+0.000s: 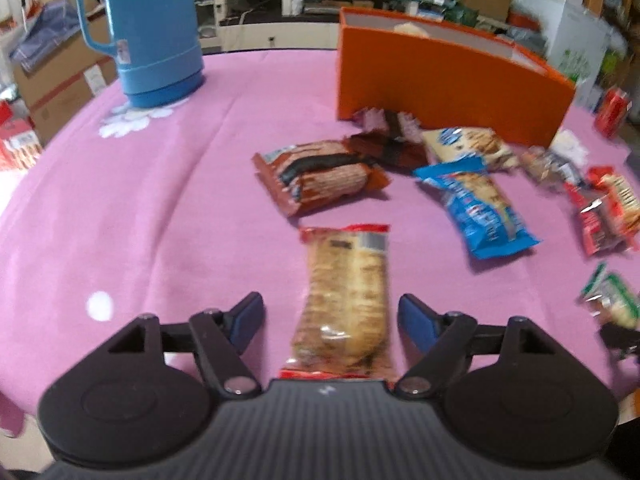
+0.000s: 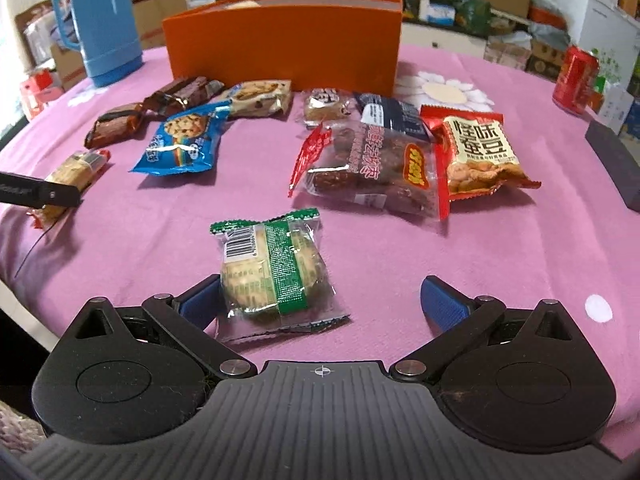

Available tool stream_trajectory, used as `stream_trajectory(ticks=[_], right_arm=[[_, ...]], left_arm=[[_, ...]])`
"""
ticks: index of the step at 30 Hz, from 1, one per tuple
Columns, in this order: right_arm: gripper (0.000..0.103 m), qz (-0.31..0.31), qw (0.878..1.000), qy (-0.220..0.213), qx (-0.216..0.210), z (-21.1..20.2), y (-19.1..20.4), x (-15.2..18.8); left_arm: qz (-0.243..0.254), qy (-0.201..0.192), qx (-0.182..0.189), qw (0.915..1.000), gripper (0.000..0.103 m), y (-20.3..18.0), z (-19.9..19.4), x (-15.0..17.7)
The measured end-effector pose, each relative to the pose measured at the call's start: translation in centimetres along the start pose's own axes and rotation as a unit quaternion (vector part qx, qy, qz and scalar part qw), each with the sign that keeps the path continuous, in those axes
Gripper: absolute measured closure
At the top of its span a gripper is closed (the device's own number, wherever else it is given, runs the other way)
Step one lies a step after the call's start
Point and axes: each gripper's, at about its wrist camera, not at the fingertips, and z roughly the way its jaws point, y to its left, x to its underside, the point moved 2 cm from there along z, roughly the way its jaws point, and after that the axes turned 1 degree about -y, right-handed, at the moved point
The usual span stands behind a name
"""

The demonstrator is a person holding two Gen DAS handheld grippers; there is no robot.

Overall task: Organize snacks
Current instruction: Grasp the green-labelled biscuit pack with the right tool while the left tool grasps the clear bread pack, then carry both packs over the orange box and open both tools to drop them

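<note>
Left gripper (image 1: 331, 322): jaws apart, astride long red-ended clear-wrapped biscuit packet (image 1: 344, 300) lying flat on bench; pads clear of wrapper both sides.

Right gripper (image 2: 320, 302): jaws wide; green-banded clear packet of round biscuits (image 2: 272, 276) between them, close against left pad, well apart from right pad.

Pink-clothed bench (image 2: 400, 264): further packets scattered ahead, among them blue cookie packet (image 2: 182, 142). Orange open-topped box (image 2: 284, 46) stands upright behind them. Blue plastic flask (image 1: 154, 28) at far left.
</note>
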Motion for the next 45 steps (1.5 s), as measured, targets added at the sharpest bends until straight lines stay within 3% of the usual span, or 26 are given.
stream_trajectory(ticks=[3,6,10,13,14,16,18,24,30,34,38,45], right_arm=[[0.015,0.006,0.999,-0.025,-0.022,-0.7,0.5,-0.3],[0.019,-0.033,0.998,-0.045,-0.02,-1.1,2.0,-0.6],[0.028,-0.053,0.998,-0.038,-0.014,-0.5,2.8,-0.5],[0.034,-0.039,0.999,-0.029,-0.023,0.2,2.4,-0.5],[0.039,-0.038,0.998,-0.03,-0.027,0.2,2.4,-0.5],[0.07,-0.047,0.998,-0.04,-0.034,-0.2,2.7,-0.4],[0.07,-0.051,0.997,-0.042,-0.036,-0.4,2.9,-0.3],[0.071,-0.01,0.996,-0.064,-0.058,-1.6,1.9,-0.8],[0.071,0.013,0.994,-0.084,-0.073,-2.2,1.8,-1.4],[0.071,0.033,0.989,-0.107,-0.092,-2.9,1.8,-2.8],[0.071,0.052,0.983,-0.127,-0.119,-2.8,0.9,-7.4],[0.071,0.031,0.978,-0.191,-0.081,0.7,-0.9,-20.4]], left_arm=[[0.015,-0.001,-0.009,0.9998,0.019,-0.6,0.5,-0.2],[0.037,-0.007,-0.025,0.999,0.02,-1.3,0.8,0.1],[0.037,-0.013,-0.023,0.999,0.02,-1.5,0.8,0.2],[0.037,-0.02,-0.015,0.999,0.032,-1.6,0.7,0.2],[0.039,-0.023,-0.011,0.9989,0.044,-1.8,0.6,0.1],[0.039,-0.026,-0.007,0.9989,0.056,-1.9,0.5,0.1],[0.034,-0.025,-0.004,0.9991,0.066,-1.9,0.4,0.0],[-0.029,-0.022,0.046,0.9983,0.068,-0.8,-1.1,-0.6],[-0.033,-0.042,0.064,0.9966,0.068,-1.2,-2.9,-1.9],[-0.022,-0.055,0.078,0.9952,0.068,-2.0,-2.8,-5.1],[-0.022,-0.083,0.096,0.9917,0.068,-3.3,-1.9,-11.0],[-0.02,-0.14,0.113,0.9836,0.068,-6.6,1.7,-21.4]])
